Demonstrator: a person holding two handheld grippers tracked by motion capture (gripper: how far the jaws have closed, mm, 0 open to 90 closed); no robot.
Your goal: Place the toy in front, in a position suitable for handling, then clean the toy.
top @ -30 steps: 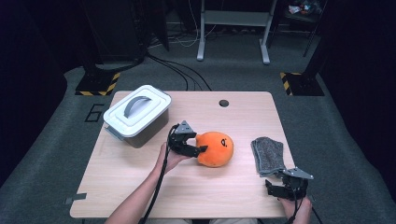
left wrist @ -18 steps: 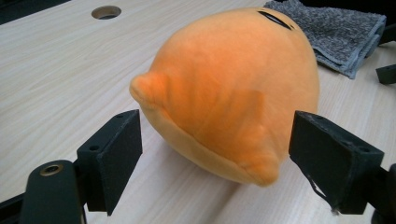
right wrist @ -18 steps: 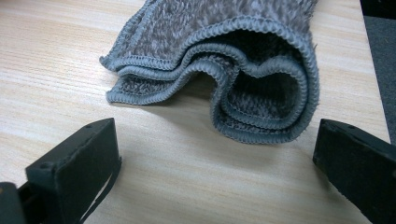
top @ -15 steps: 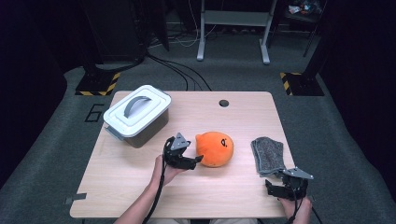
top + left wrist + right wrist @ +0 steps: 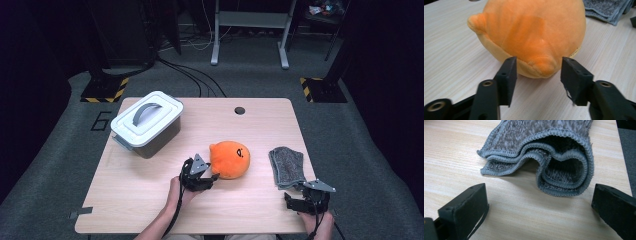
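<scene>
An orange round plush toy lies in the middle of the wooden table. My left gripper sits low at its near left side. In the left gripper view the plush is close ahead, and my left gripper straddles a small nub at its base. The jaws have just been closing, but a gap remains at each pad. My right gripper rests open near the table's front right edge. A folded grey towel lies just ahead of it. The towel sits beyond my right gripper, untouched.
A grey box with a white lid and handle stands at the table's back left. A small round hole marks the back edge. Yellow-black striped stand bases and cables lie on the floor behind.
My left gripper moved back from the plush's left side toward the person, sank lower, and its jaws narrowed around the nub. The plush, towel and right gripper stayed put.
</scene>
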